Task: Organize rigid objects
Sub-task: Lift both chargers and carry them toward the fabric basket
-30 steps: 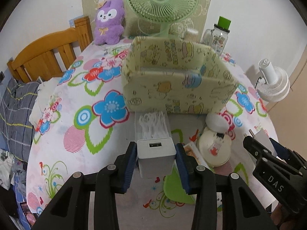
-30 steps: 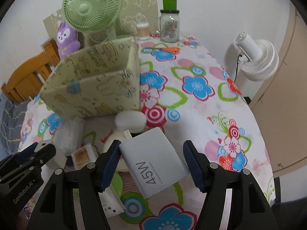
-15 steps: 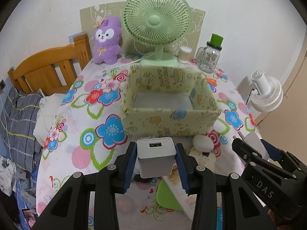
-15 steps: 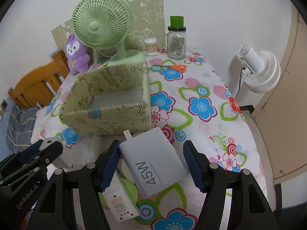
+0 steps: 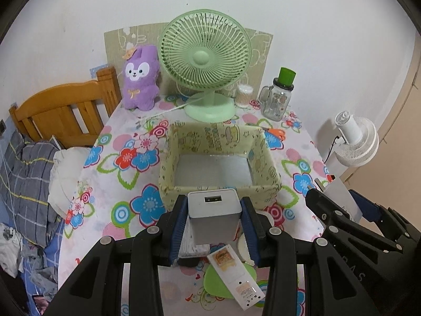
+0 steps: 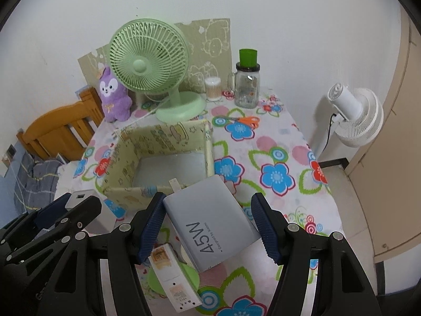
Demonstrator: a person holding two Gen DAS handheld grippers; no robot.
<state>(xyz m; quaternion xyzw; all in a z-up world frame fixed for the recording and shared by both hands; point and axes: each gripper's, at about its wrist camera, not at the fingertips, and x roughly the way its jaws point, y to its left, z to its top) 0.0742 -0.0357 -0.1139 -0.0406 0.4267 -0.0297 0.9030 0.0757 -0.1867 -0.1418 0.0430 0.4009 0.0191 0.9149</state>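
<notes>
Left gripper (image 5: 214, 214) jaws are clamped on a small white charger (image 5: 213, 217); right gripper (image 6: 208, 226) jaws grip a flat grey adapter (image 6: 210, 223). Both items are held above the surface's (image 6: 284, 142) near edge, just short of the patterned box (image 5: 218, 166), which stands mid-surface.

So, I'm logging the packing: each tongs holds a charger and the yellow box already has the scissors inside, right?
Not quite: the right wrist view shows the yellow box empty, and the scissors lie on the tablecloth beyond it. The left tongs and right tongs each hold a charger.
</notes>
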